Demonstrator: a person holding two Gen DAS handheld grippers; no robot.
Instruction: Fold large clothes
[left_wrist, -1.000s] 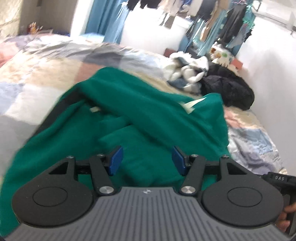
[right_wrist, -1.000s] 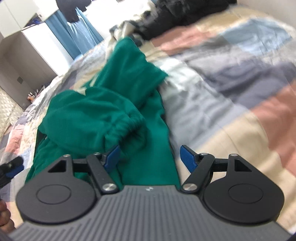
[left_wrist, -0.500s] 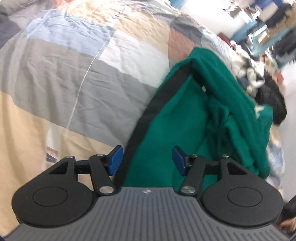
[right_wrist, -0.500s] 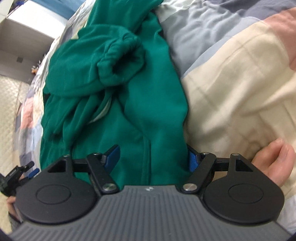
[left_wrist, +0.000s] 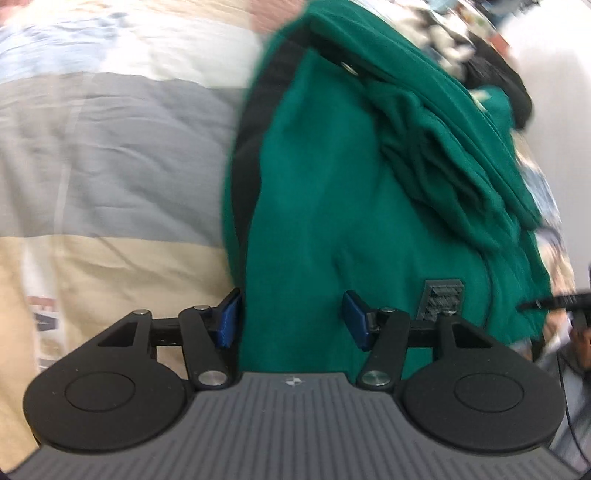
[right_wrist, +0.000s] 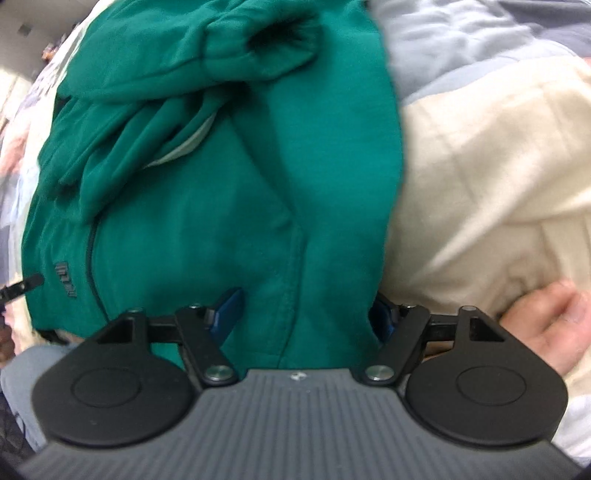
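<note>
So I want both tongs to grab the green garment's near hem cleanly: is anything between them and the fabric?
Nothing visible. The green garment already lies between the closing jaws of the left tongs and right tongs, on the patchwork bedspread.

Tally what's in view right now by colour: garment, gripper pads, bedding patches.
Green garment: 1
Blue gripper pads: 4, two on the left gripper, two on the right gripper, both closing with the garment's edge between the jaws
Grey quilt patch: 1
Cream quilt patch: 1
Total: 7
</note>
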